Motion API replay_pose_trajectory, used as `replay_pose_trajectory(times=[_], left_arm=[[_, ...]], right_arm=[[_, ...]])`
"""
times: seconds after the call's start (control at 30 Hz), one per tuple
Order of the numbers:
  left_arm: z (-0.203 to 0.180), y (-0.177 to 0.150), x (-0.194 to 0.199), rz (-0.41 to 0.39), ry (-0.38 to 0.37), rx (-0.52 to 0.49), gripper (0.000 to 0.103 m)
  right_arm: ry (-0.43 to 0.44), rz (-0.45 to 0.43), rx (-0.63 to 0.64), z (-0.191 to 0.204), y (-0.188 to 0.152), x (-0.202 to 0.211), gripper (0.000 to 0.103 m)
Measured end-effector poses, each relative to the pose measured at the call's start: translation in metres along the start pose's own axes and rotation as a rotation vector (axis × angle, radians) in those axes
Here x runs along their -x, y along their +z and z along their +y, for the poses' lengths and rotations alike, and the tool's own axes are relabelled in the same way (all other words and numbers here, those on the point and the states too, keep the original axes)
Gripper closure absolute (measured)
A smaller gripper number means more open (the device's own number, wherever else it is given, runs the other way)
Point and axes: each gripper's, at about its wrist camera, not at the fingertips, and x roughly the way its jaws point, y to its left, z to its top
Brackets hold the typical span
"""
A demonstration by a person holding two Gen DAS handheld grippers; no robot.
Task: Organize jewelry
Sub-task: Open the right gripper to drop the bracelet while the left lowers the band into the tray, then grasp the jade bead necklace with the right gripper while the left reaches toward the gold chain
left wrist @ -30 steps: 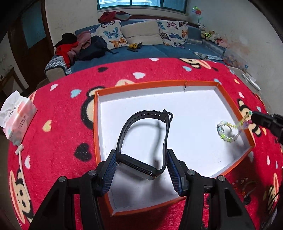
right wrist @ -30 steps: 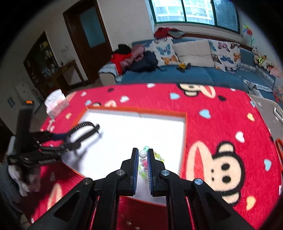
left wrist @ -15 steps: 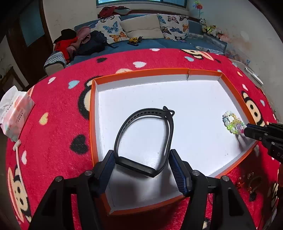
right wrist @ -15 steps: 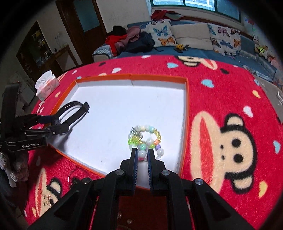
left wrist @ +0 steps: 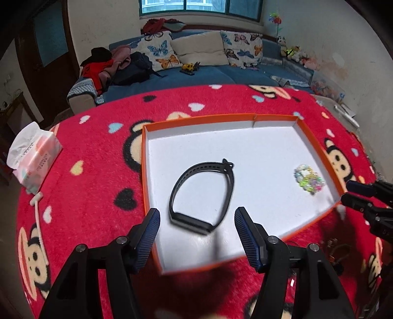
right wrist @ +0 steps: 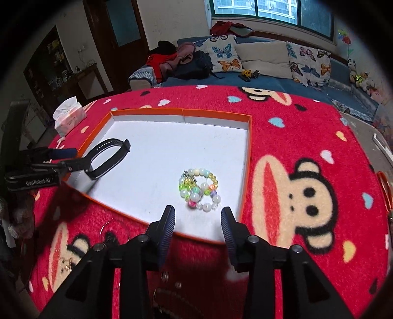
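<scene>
I am looking into a lived-in home, a sitting room. A blue sofa runs along the far wall under a window, carrying butterfly-print cushions, a heap of clothes and a dark backpack. A small yellow toy truck sits on the seat, and soft toys crowd the corner. A red cartoon-monkey blanket covers the table, with a tissue pack at its edge. A dark wooden door stands beyond.

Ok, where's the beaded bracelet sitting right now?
The beaded bracelet lies free inside the orange-rimmed tray, near its right wall, just ahead of the open right gripper.
</scene>
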Motion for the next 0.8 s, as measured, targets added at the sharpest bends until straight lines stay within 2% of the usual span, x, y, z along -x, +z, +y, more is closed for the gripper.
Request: replay_pose_trajectory(times=[0.37,0.5,0.8], left_arm=[[-0.007,-0.054,0.049,-0.016,-0.027,0.016,0.035],[-0.008,-0.079,0.062,-0.019,-0.007,0.016,0.035],[-0.001,-0.120,0.083,-0.029,-0.015,0.057,0.035]], right_arm=[[0.011,0.036,0.003,0.009,-0.054,0.019,0.058],[-0.008,0.046,0.027,0.015,-0.072,0.022,0.058],[-0.027,0.055,0.011,0.008,-0.099,0.026,0.058]])
